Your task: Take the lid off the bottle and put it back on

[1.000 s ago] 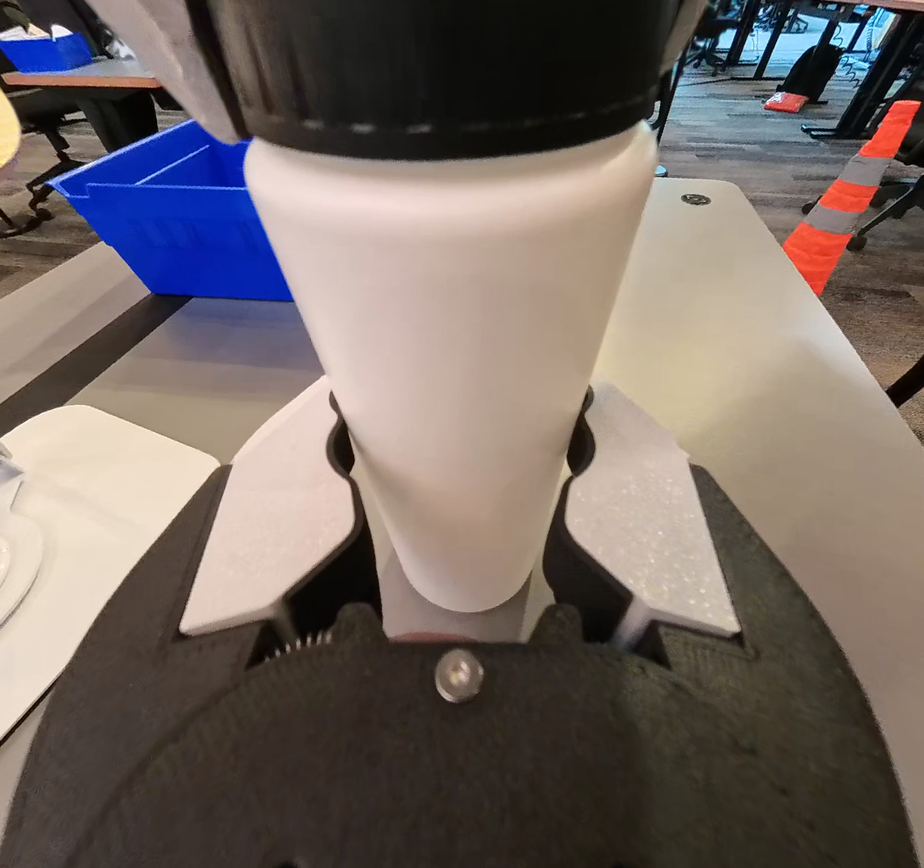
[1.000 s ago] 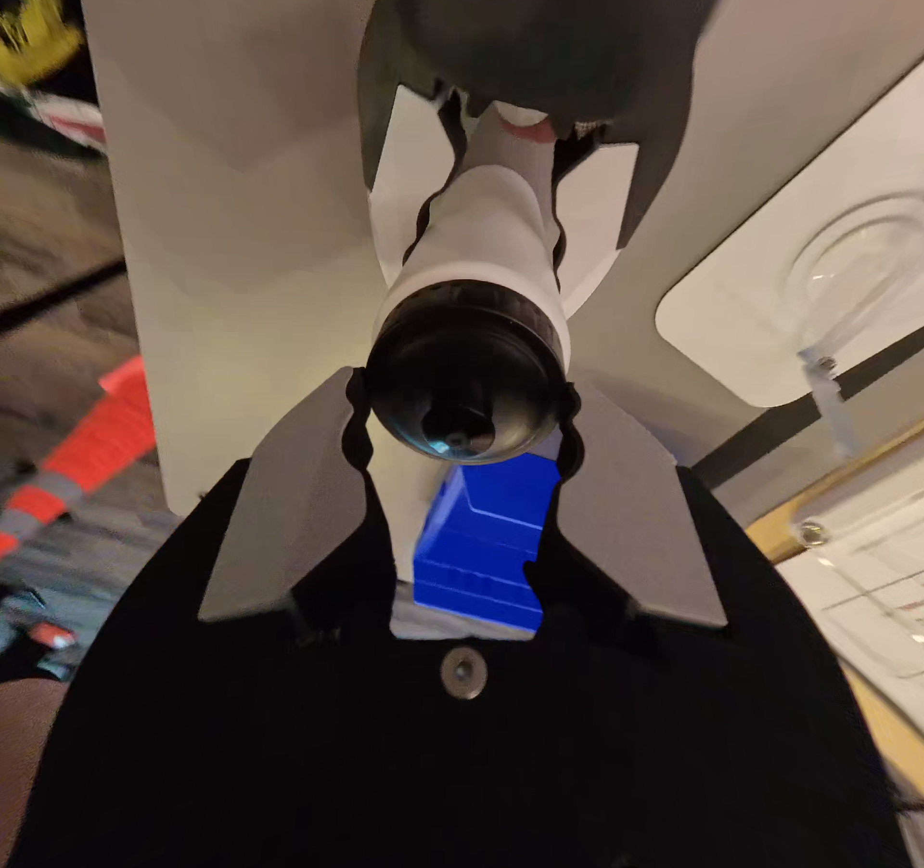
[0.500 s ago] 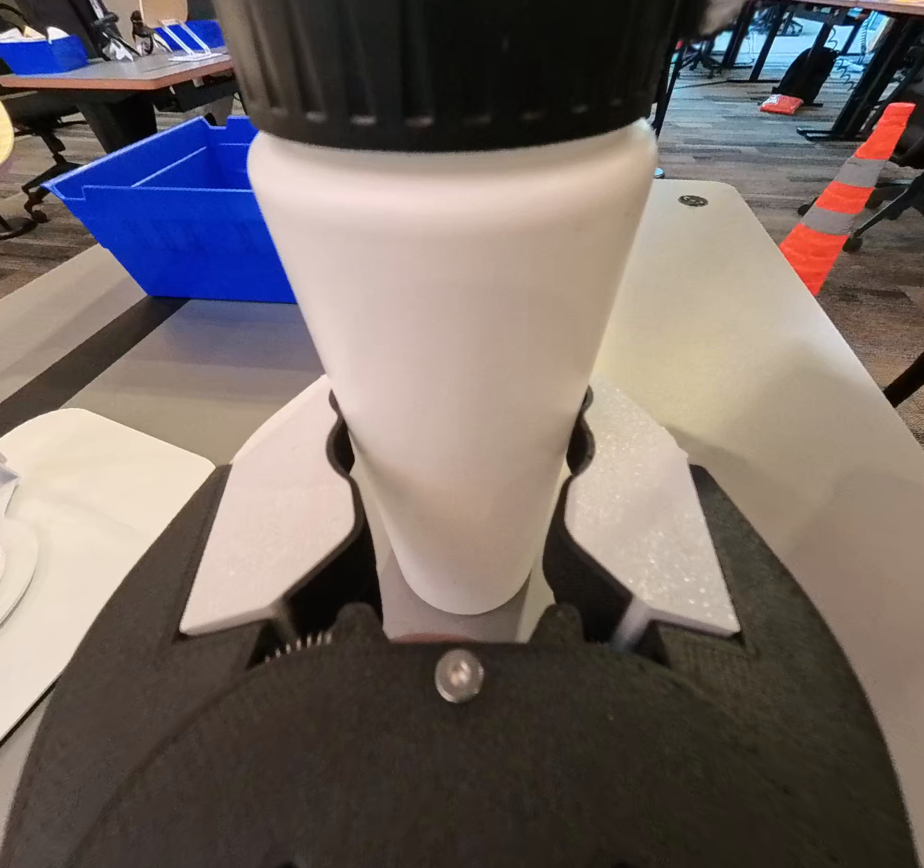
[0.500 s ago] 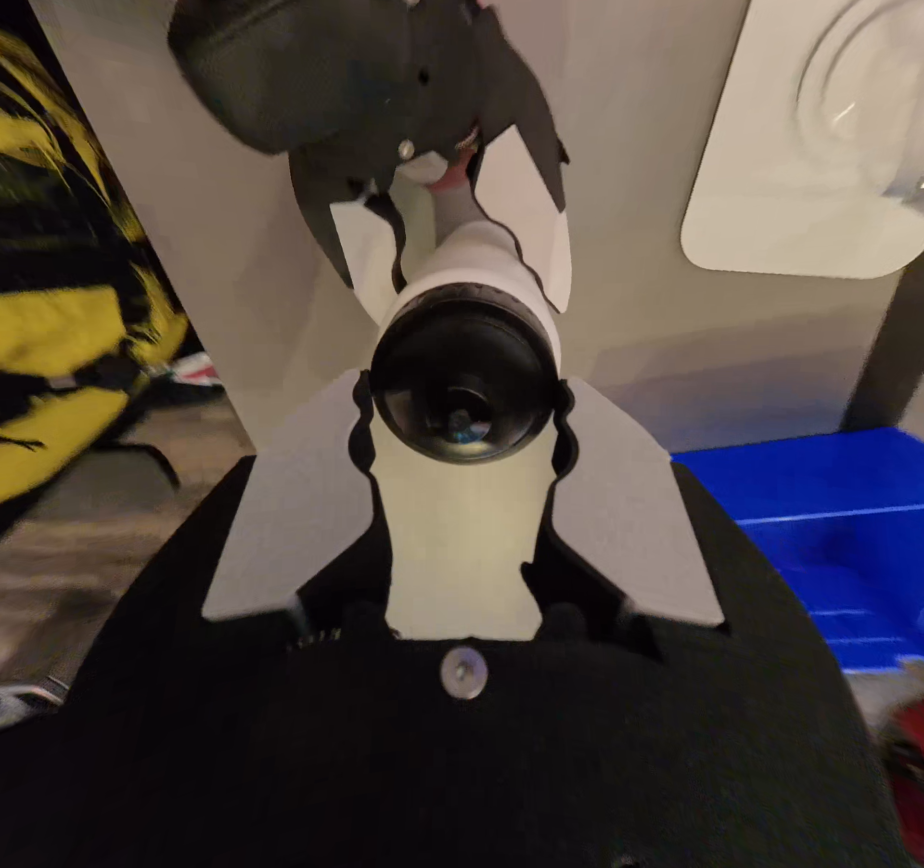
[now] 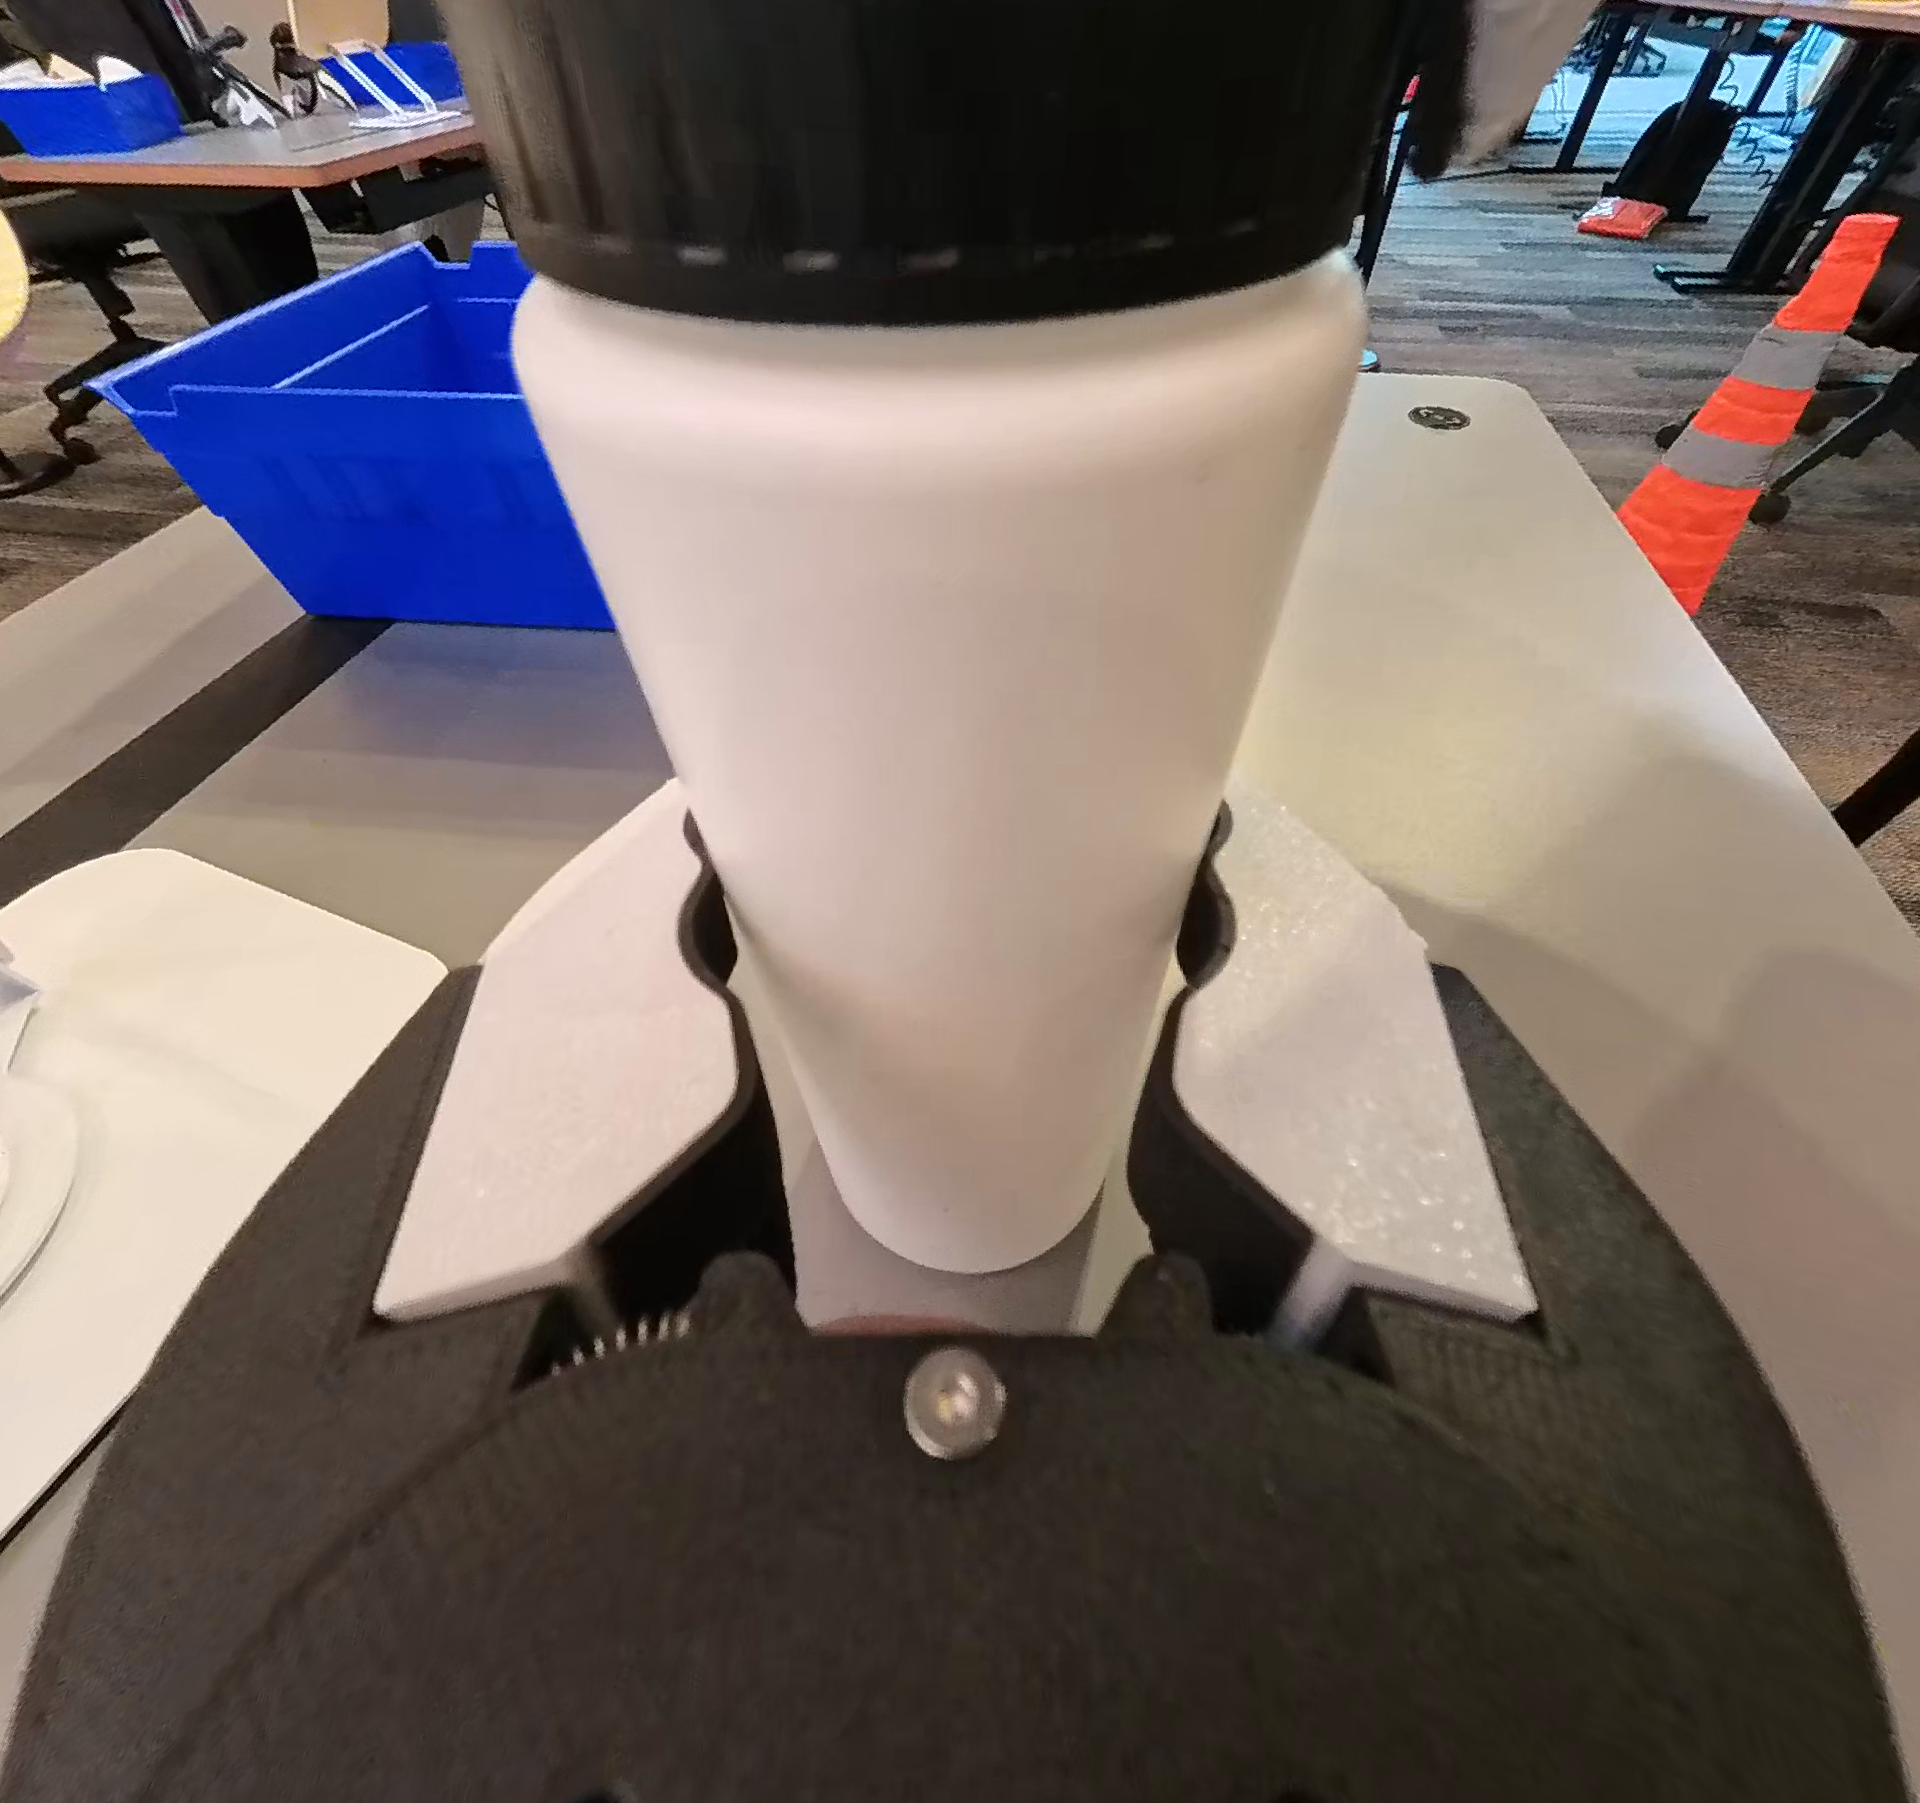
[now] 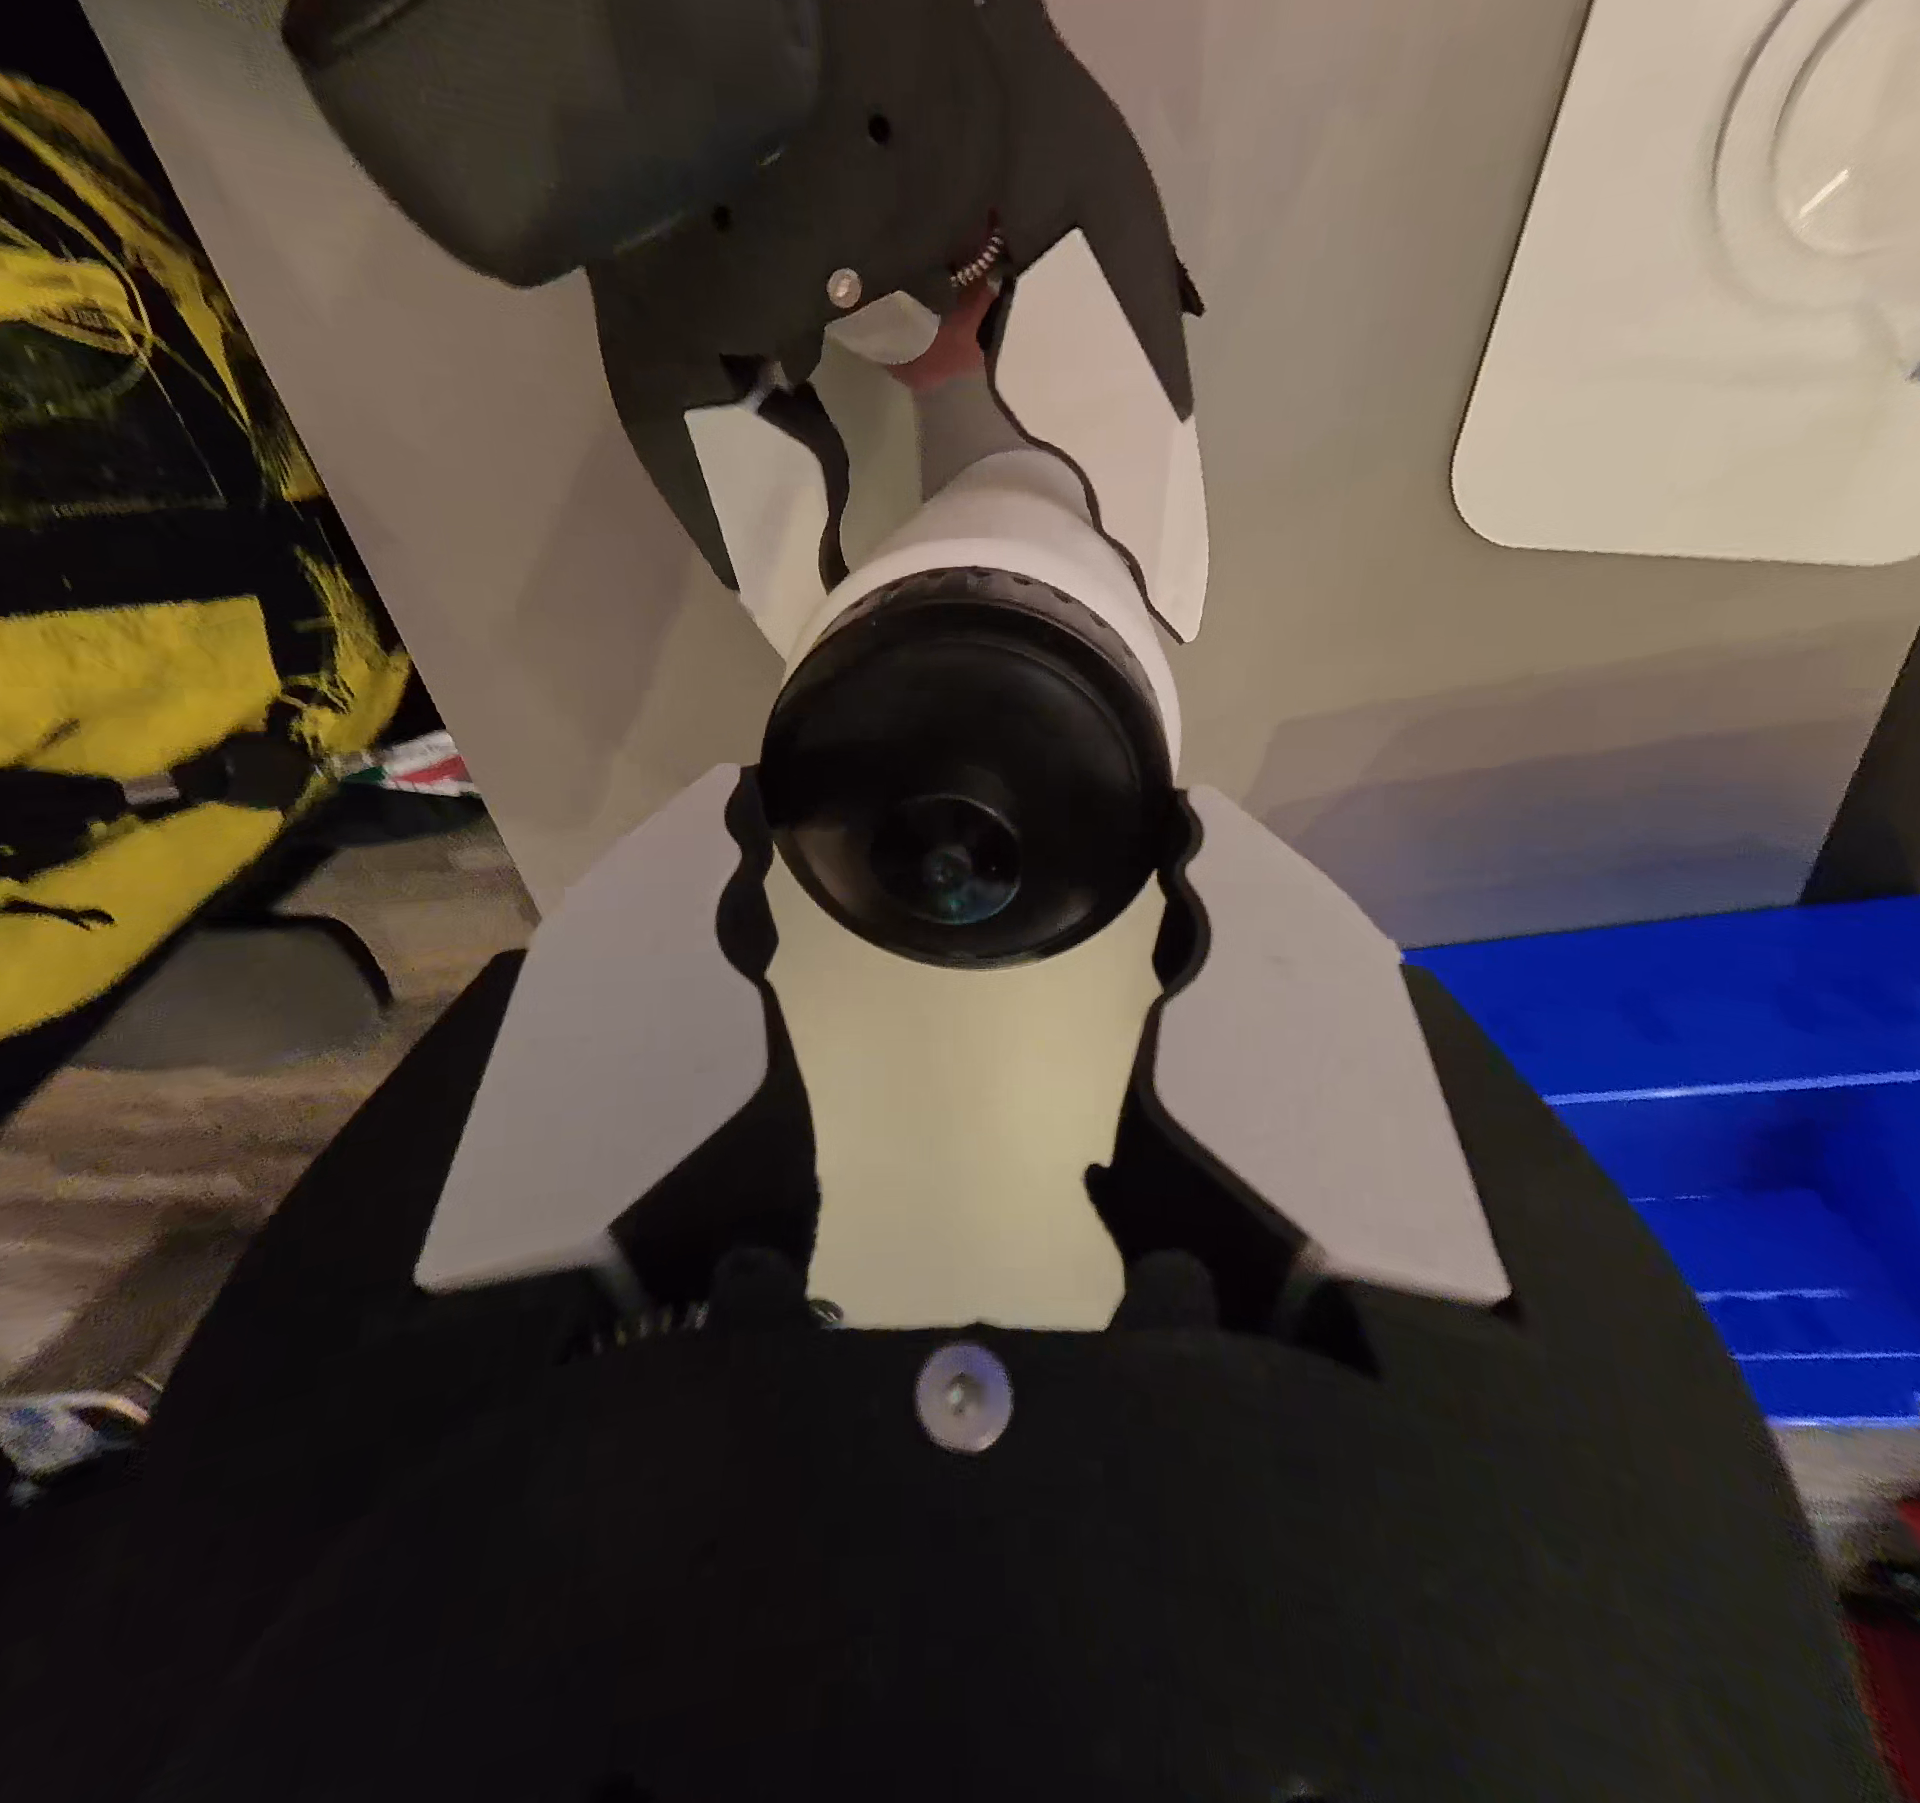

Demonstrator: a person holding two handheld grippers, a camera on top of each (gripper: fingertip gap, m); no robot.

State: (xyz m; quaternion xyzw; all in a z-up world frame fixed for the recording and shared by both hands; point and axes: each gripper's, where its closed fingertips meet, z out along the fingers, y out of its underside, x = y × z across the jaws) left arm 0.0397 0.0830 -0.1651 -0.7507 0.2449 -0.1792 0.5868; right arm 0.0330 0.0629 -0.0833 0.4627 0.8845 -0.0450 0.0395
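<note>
We are in an open office with rows of desks, patterned carpet and an orange traffic cone (image 5: 1756, 423) off to the right. Our own pale grey bench (image 5: 1507, 714) carries a blue plastic bin (image 5: 343, 465) at its far side and a white moulded tray (image 5: 187, 1005) to the left.

The white bottle (image 5: 935, 714) is held upright above the bench. Our left gripper (image 5: 951, 932) pinches it low on its body, jaws pressed against both sides. The black ribbed lid (image 5: 914, 91) sits on the bottle's shoulder with no gap showing.

From above, our right gripper (image 6: 961, 849) has its jaws closed on the rim of the lid (image 6: 961, 797), touching it on both sides. Beyond the lid we see the bottle (image 6: 997, 527) running away from us to the left gripper (image 6: 914, 465).

A second ago the blue bin lay straight under the lid in the right wrist view; now it sits off to the right and the tray has moved to the upper corner. So our right gripper has turned around the bottle's axis while clamped on the lid. The lid's ridges are smeared with motion, too.

We judge this as a twist in progress. Whether it is loosening or tightening, we cannot tell; the lid has not lifted clear.
</note>
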